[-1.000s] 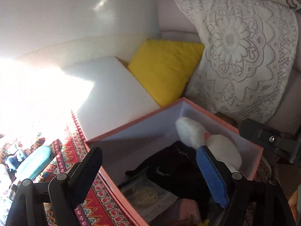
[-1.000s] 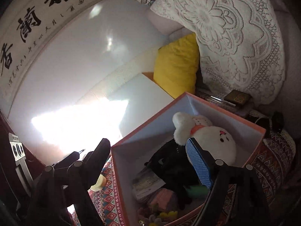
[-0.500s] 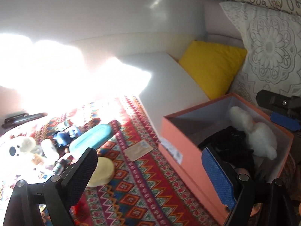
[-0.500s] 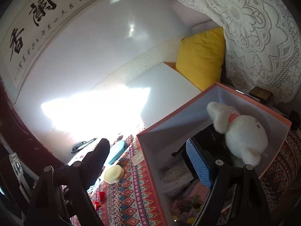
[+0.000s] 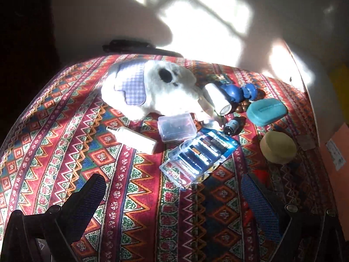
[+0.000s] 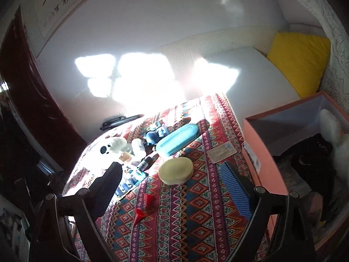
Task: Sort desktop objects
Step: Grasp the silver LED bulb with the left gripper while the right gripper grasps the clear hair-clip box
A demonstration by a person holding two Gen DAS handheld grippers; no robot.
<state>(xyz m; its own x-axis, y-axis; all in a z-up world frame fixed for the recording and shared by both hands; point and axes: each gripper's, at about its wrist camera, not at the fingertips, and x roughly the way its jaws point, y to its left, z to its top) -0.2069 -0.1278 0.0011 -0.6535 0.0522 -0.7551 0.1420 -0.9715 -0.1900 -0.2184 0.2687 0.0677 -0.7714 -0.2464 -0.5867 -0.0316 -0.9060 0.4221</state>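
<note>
Both grippers hang over a table draped in a red, blue and green patterned woven cloth (image 5: pixel 72 128), and both are empty with their jaws spread wide: the left gripper (image 5: pixel 174 198) sits low over the cloth's near part, the right gripper (image 6: pixel 172 187) further back and higher. Ahead of the left gripper lies the loose clutter still on the cloth: a clear plastic blister pack of blue batteries (image 5: pixel 199 156) nearest, a small clear plastic lidded box (image 5: pixel 177 127) just beyond it, a white tube with a narrow tip (image 5: pixel 133 138) lying to its left, and a white plush toy with a lilac gingham patch (image 5: pixel 150 91) behind those. To the right of the plush are a white cylindrical bottle on its side (image 5: pixel 217 99), a small dark bottle (image 5: pixel 232 126), a blue figurine (image 5: pixel 237 91), a teal oblong case (image 5: pixel 266 111) and a pale yellow round disc (image 5: pixel 278 146). Two small red cones (image 6: pixel 144 207) lie between the right gripper's fingers (what they are is unclear). At the table's right end stands an open orange cardboard box (image 6: pixel 257 152), already holding a white plush animal (image 6: pixel 331 124) and a black cap (image 6: pixel 305 159).
</note>
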